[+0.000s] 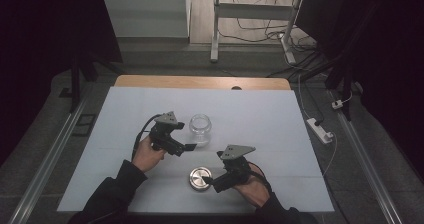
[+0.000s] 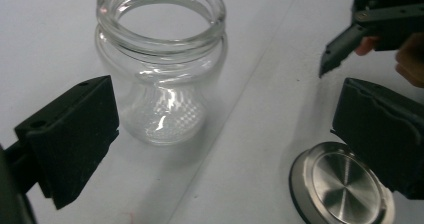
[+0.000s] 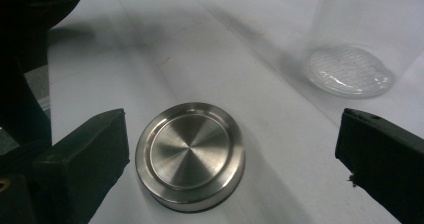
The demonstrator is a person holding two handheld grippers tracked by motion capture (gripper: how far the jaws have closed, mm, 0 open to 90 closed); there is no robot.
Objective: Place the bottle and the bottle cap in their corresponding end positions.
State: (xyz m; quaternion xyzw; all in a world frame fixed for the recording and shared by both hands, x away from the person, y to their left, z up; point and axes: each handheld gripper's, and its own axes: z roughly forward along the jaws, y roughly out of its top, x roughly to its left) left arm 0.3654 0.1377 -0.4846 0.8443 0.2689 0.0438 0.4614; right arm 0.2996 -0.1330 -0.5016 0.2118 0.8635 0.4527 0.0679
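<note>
Beside the jar point(image 1: 200, 127), both spread grippers flank the lid point(image 1: 200, 178).

jar point(image 1: 200, 128) blocks ahead of left claw point(image 1: 192, 145) | lid point(image 1: 200, 178) beside right claw point(image 1: 210, 183) | table point(image 1: 260, 114) elsewhere open

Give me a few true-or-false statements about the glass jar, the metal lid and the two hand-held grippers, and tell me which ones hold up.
1. The glass jar stands upright with its mouth open. True.
2. The metal lid is screwed onto the jar. False: it lies flat on the white table, apart from the jar.
3. The right gripper points at the lid, jaws spread wide. True.
4. The left gripper is clamped on the jar. False: its jaws are open and the jar stands free beyond them.
5. The jar is full of liquid. False: it looks empty, and its patterned bottom shows through the glass.
</note>
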